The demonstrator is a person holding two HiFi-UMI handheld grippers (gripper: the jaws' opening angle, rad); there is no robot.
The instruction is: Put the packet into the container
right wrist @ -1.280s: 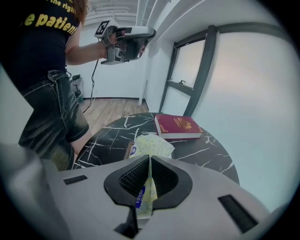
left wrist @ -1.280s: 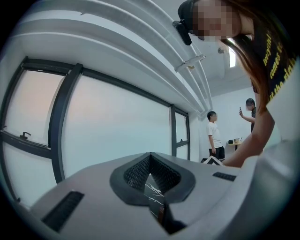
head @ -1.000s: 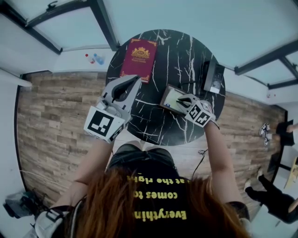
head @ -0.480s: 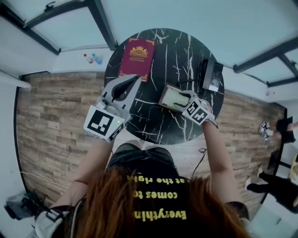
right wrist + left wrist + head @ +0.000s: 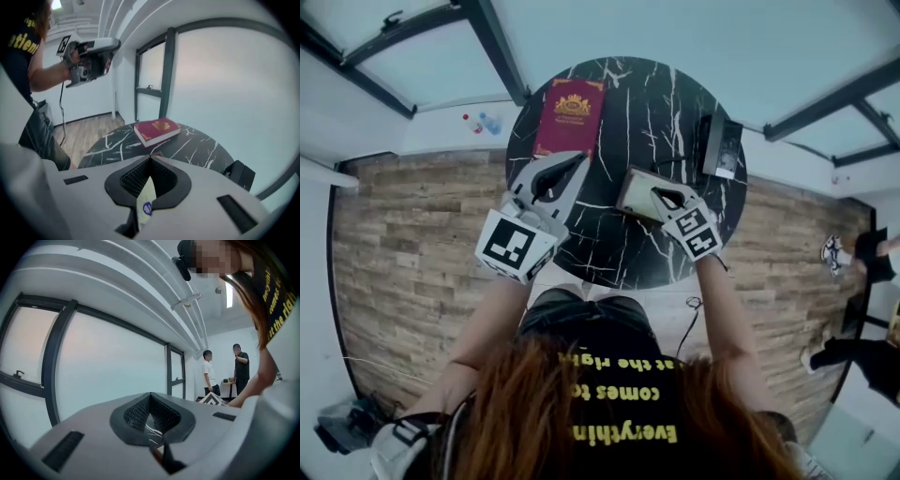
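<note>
Okay — my right gripper [image 5: 150, 158] just snapped shut on the packet [image 5: 146, 200] — thin pinch, it may slip short of the container [image 5: 625, 197].

Round table [image 5: 675, 103]: black marble pattern with thin white veins. Book [image 5: 570, 117]: dark red cover, gold emblem. Packet [image 5: 146, 199]: pale cream with a small blue round mark. The 2 grippers, left gripper [image 5: 580, 158] and right gripper [image 5: 654, 192]: light grey, black jaw pads, black-and-white square markers. Floor [image 5: 412, 216]: brown wood planks.
</note>
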